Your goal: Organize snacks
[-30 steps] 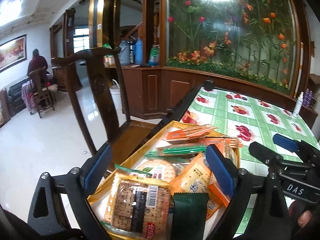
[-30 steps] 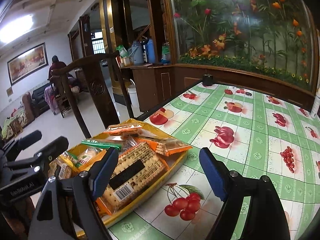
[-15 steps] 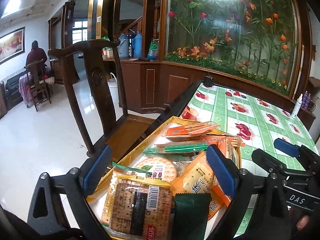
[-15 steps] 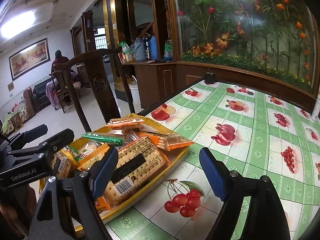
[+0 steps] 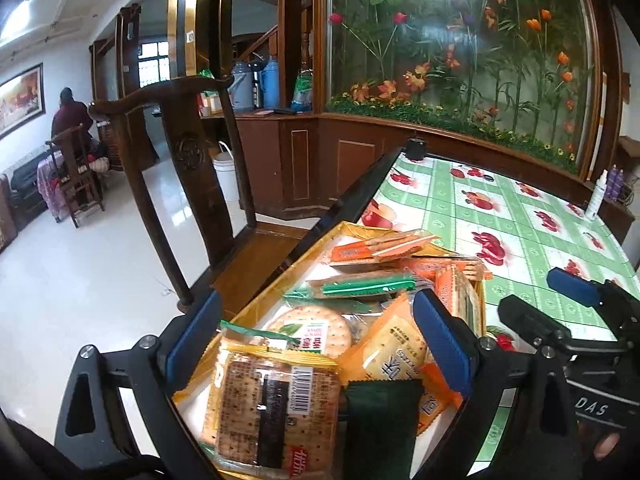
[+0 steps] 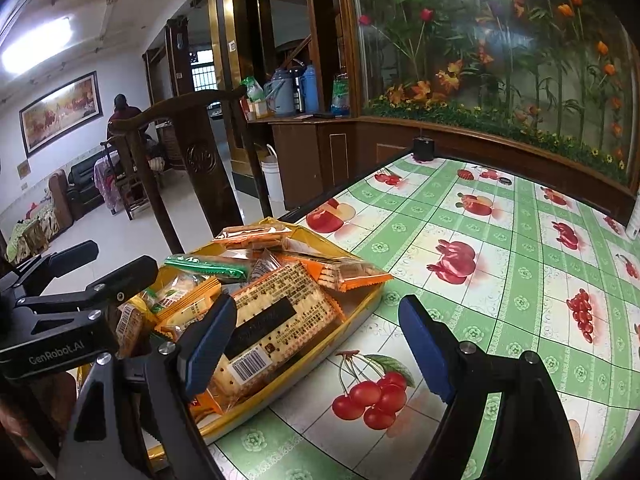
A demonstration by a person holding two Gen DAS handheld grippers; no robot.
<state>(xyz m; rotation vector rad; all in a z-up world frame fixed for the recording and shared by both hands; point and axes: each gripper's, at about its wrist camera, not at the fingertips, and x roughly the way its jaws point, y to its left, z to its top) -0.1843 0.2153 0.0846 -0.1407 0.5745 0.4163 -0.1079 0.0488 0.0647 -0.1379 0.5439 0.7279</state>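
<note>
Both tongs unchanged, left tongs [image 5: 316,344] apart above snack tray [image 5: 256,300], right tongs [image 6: 316,344] apart, empty

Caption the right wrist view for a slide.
Open right gripper above fruit-print green tablecloth, beside yellow tray heaped with wrapped cracker packets.

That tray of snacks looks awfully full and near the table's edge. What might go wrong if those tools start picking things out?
The tray sits at the table corner beside a chair; a nudge could push it off. The packets are heaped and overlapping, so pulling one may drag others out. The left tool, open above the pile, could crush brittle crackers if it closes hard.
</note>
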